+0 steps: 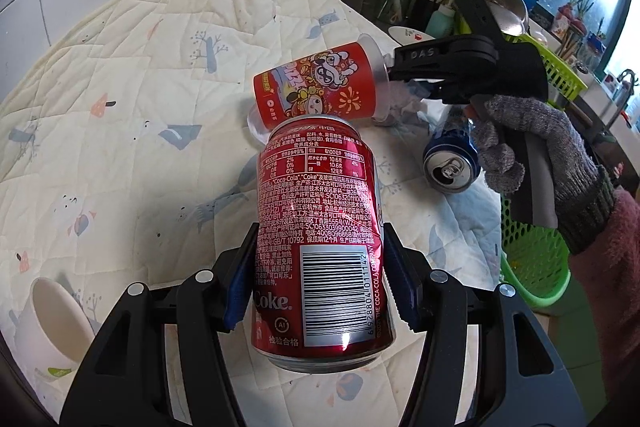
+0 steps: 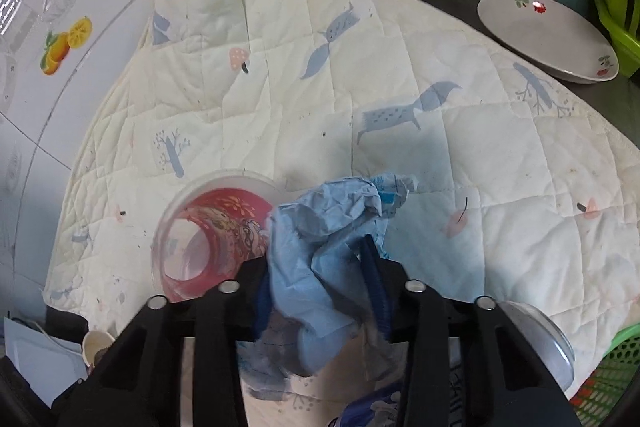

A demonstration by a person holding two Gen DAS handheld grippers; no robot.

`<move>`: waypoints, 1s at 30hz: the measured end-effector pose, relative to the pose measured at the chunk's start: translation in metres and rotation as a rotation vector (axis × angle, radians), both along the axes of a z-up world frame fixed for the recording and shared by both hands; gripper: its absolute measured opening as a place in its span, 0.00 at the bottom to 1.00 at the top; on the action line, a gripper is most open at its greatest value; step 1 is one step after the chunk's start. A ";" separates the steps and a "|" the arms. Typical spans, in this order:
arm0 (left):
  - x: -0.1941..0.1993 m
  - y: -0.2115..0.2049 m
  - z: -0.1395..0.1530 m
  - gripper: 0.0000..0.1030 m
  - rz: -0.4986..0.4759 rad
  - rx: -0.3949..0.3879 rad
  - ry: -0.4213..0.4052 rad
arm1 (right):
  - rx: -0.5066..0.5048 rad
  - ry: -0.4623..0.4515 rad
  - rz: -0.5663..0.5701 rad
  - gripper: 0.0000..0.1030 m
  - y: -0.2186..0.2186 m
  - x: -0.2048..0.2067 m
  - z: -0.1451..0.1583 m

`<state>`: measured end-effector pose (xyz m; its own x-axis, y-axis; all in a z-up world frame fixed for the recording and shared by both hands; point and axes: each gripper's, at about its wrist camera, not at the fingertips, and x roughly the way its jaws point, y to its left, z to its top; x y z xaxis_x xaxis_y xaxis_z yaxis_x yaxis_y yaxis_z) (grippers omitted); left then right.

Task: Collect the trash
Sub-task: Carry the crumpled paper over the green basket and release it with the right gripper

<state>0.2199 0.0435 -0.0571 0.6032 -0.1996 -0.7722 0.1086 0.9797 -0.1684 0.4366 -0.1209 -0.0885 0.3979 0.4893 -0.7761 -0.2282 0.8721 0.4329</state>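
**Both grippers loaded: cola can on the left, crumpled paper on the right**

The left gripper (image 1: 316,275) has its two blue-padded fingers (image 1: 239,291) pressed against the sides of a red cola can (image 1: 320,223), which stands out forward between them, its barcode facing the camera. Just beyond the can's far end a red printed plastic cup (image 1: 320,87) hangs tilted, its rim at the tips of the right gripper (image 1: 396,71). To the right of the left fingers an opened blue can (image 1: 452,163) lies on its side on the quilted cloth (image 1: 120,75), near a green basket (image 1: 532,267). A white paper cup (image 1: 52,323) sits to the left of the fingers.

In the right wrist view, the right gripper (image 2: 320,287) is closed on a wad of crumpled blue paper (image 2: 320,247), which bulges up and forward between the fingers. The red cup's open mouth (image 2: 208,239) sits against the left finger; whether the finger pinches its rim cannot be told. A white plate (image 2: 548,35) lies far ahead to the right, off the cloth.
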 end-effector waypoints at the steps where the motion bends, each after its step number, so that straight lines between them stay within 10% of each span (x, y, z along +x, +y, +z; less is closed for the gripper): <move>1: -0.001 0.000 0.000 0.56 -0.001 -0.001 -0.001 | 0.014 -0.006 -0.006 0.30 -0.002 -0.001 0.003; 19: -0.018 -0.020 0.021 0.56 -0.036 -0.018 -0.039 | 0.179 -0.172 -0.037 0.25 -0.059 -0.064 0.091; 30: -0.033 -0.071 0.037 0.56 -0.140 -0.039 -0.077 | 0.039 -0.220 -0.106 0.26 -0.145 -0.158 0.089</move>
